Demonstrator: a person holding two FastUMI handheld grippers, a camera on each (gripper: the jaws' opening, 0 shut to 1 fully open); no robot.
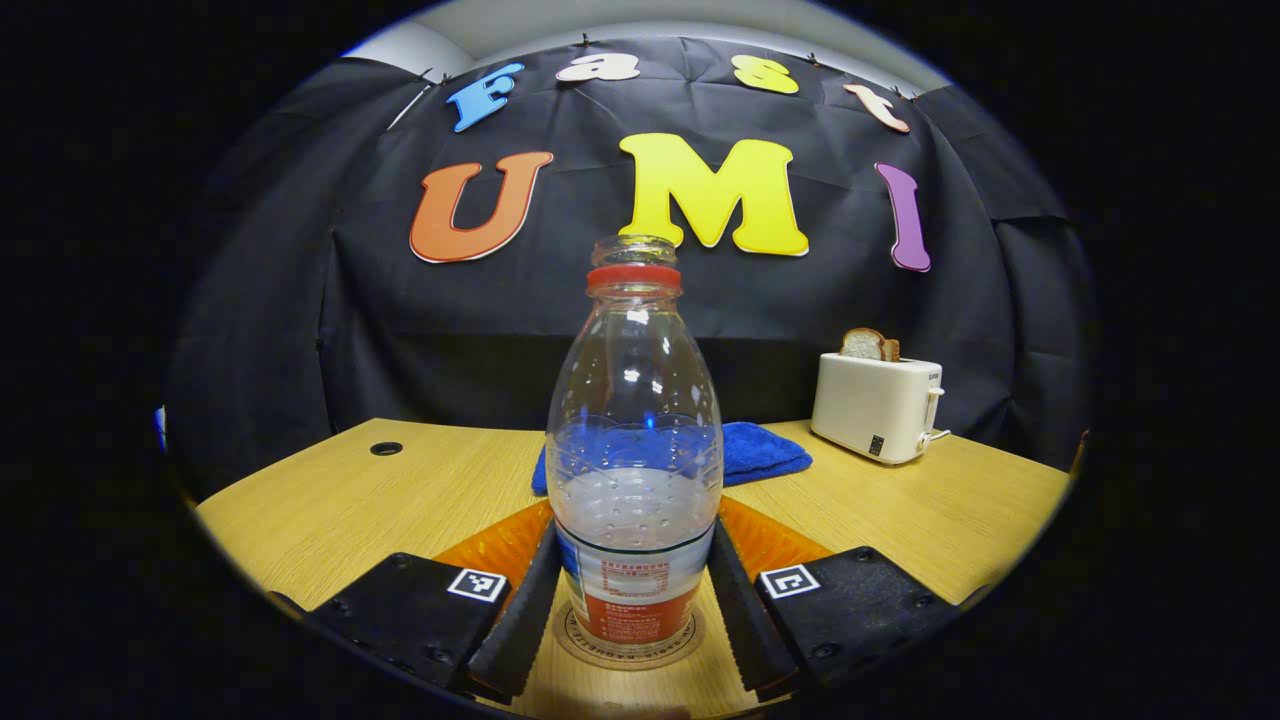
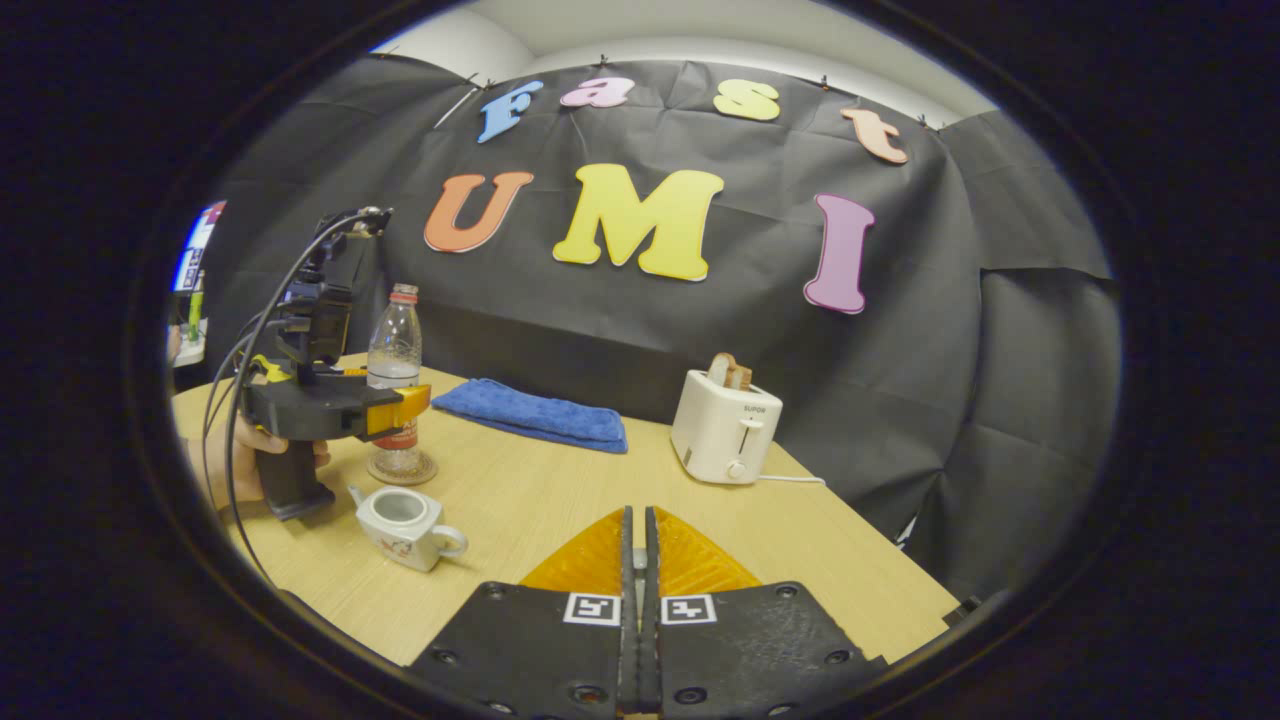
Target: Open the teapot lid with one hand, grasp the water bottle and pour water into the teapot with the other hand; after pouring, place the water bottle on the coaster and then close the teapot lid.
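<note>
- Two fingers of the left gripper (image 1: 633, 610) flank the water bottle (image 1: 634, 470) low on its label, touching or nearly so; whether both press cannot be told.
- Bottle stands upright on the round coaster (image 1: 628, 648), cap off, red neck ring showing, water filling its lower part.
- Right gripper (image 2: 637, 590) sits near the table's front, jaws closed flat together with nothing between them.
- Teapot (image 2: 405, 525) stands lidless in the right gripper view, left of that gripper, just in front of the coaster (image 2: 402, 468) and bottle (image 2: 396, 385); a hand (image 2: 240, 460) holds the left gripper (image 2: 400, 408) beside it.
- Bare wooden table (image 2: 560, 500) lies between teapot and toaster (image 2: 725, 430): open room there.
- Blue cloth (image 2: 535, 412) lies folded behind the bottle, near the back edge.
- Toaster stands at the far right with bread (image 2: 730, 372) in its slot, close to the table's right edge, its cord (image 2: 790, 480) trailing along it.
- Round cable hole (image 1: 386, 448) at the table's far left.
</note>
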